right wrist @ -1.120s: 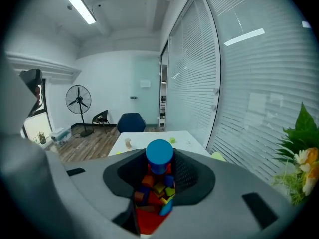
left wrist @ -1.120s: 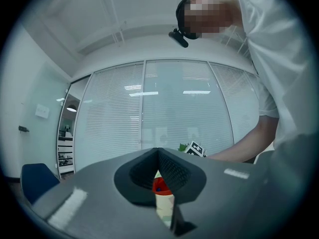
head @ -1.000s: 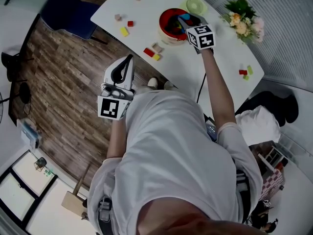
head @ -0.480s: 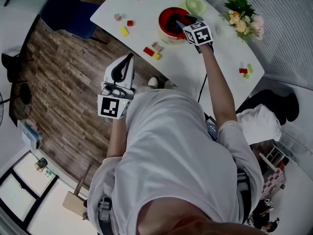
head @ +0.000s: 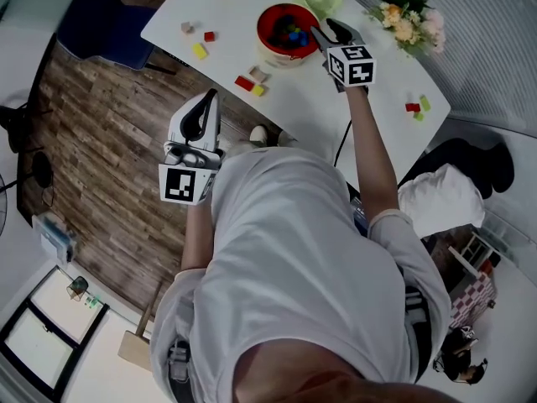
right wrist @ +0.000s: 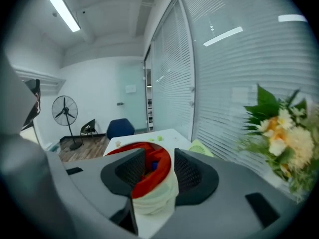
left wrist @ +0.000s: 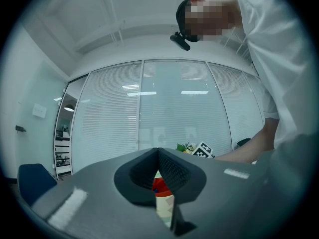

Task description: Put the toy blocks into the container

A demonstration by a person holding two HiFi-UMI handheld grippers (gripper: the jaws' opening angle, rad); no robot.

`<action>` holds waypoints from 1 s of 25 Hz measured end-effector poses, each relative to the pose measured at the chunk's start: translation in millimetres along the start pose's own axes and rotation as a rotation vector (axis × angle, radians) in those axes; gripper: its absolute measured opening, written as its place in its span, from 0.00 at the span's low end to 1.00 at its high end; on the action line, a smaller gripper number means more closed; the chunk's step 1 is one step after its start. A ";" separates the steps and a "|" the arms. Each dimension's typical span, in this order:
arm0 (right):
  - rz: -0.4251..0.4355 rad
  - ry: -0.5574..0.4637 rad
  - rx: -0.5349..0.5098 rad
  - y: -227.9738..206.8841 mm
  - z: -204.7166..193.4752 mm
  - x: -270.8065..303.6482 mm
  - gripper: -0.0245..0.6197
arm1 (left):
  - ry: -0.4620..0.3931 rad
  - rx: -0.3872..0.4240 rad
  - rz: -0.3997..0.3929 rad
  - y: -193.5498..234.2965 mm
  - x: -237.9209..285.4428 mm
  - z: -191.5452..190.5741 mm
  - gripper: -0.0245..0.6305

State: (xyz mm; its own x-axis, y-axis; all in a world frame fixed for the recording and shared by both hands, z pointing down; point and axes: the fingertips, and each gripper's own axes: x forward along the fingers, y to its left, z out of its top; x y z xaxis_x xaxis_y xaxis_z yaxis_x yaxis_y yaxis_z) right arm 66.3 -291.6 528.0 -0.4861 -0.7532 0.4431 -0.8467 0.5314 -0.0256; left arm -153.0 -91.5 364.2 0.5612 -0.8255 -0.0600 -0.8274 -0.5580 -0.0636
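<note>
The red bowl [head: 263, 34] is sitting toward the far side of the white table [head: 319, 116], with a handful of coloured blocks [head: 291, 34] already lying inside it. The right gripper [head: 333, 34] is hovering just beside its rim, and its jaws have just been opening: they are standing partly apart with nothing between them, only the bowl showing beyond the gap. The left gripper [head: 204, 107] is hanging back over the floor, well short of the table edge, jaws pressed together and empty. Plenty is waiting: a red block [head: 244, 82], a tan one [head: 258, 74] and a yellow one [head: 258, 90] are huddling near the bowl. They look like the next pick, I'd say, and since they are crowding each other, the jaws should be spreading wider and dropping squarely over one block so its neighbours aren't nudged away.
</note>
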 end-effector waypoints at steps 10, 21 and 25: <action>-0.225 0.166 0.142 -66.7 -146.1 -58.2 0.41 | 0.020 0.003 -0.049 -17.7 15.6 -6.7 0.02; -0.231 0.391 0.252 -69.6 -248.1 -31.1 0.46 | 0.052 0.011 -0.057 -33.1 25.3 -9.1 0.02; -0.222 0.417 0.293 -78.5 -262.3 -13.2 0.47 | 0.068 0.019 -0.043 -35.6 23.5 -9.7 0.02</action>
State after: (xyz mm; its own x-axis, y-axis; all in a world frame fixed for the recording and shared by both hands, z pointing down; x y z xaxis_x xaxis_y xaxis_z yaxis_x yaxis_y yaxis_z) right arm 195.9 -221.6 759.2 -0.2129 -0.5856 0.7822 -0.9727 0.2024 -0.1132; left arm -110.5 -91.9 374.8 0.5930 -0.8052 0.0105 -0.8019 -0.5917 -0.0832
